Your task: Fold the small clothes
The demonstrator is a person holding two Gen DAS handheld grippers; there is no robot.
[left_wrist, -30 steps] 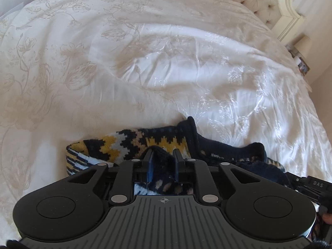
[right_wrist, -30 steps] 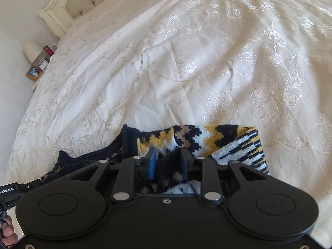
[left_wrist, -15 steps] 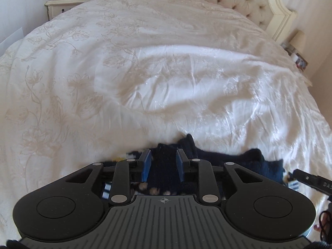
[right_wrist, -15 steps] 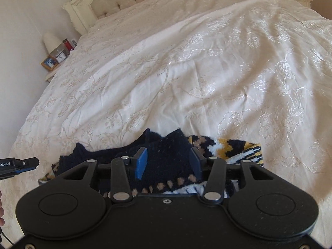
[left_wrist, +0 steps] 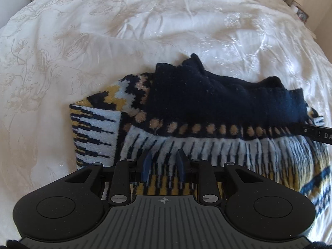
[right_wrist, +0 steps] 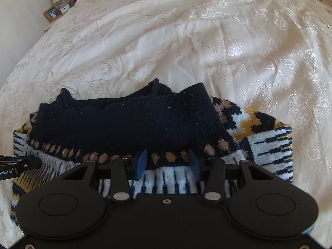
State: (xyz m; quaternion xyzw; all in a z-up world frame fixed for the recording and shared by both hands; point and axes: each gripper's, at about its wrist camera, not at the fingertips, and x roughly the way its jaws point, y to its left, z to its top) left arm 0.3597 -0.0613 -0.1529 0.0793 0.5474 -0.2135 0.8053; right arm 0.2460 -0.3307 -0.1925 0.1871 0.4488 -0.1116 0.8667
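A folded patterned knit sweater (left_wrist: 207, 124) lies on a cream floral bedspread (left_wrist: 62, 62), its long axis running left to right across the lower half of both wrist views. In the left wrist view, the left gripper (left_wrist: 162, 166) sits at lower centre, blue pads spread with nothing between them, over the white-and-navy striped band; the navy ribbed hem lies just ahead, toward the upper frame. In the right wrist view, the right gripper (right_wrist: 167, 162) is likewise spread and empty, at the row of tan dots edging the navy fold of the sweater (right_wrist: 128, 124). Both grippers look about equally near. The knit shows yellow, white and navy zigzags at its ends.
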